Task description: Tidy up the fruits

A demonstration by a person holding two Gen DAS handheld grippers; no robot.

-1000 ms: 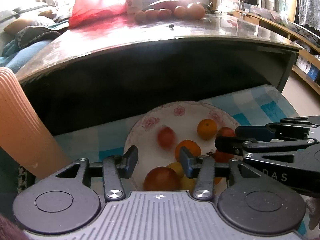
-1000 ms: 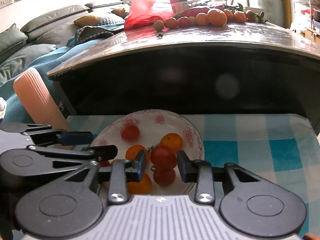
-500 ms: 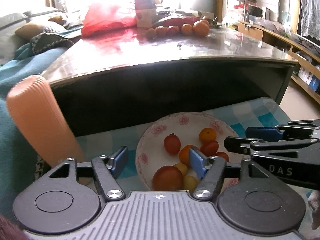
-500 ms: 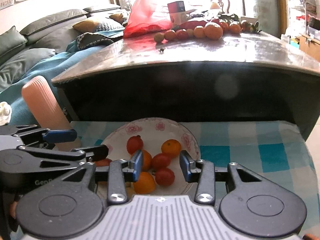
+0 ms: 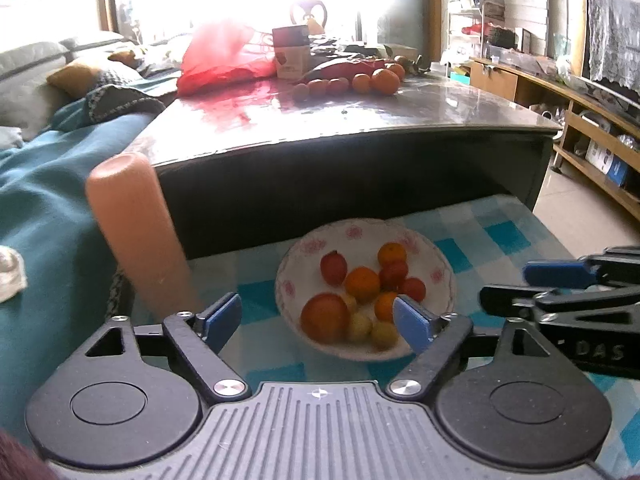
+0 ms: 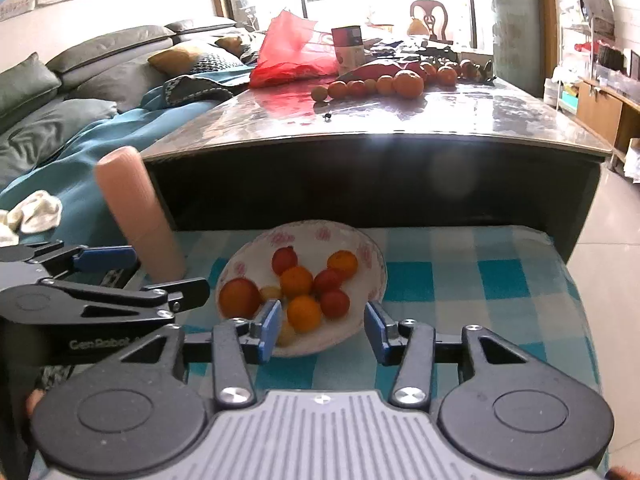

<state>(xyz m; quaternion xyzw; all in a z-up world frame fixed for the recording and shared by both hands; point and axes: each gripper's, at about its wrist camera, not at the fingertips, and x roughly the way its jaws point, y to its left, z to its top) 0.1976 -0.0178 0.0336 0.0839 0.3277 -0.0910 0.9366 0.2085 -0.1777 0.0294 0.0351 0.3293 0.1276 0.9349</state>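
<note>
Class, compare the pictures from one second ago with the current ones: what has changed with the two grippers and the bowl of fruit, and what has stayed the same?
Both grippers have drawn back and up from the floral bowl. The left gripper has opened wider; the right gripper, which had framed a small red fruit, also opened and holds nothing. The fruits remain in the bowl on the checked cloth, largely as they were.

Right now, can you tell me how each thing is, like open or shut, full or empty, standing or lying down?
left gripper: open, holding nothing
right gripper: open, holding nothing
bowl: upright on the checked cloth, partly filled with fruit
peach roll: standing, leaning a little
red bag: crumpled on the table
fruit row: loose on the table
</note>
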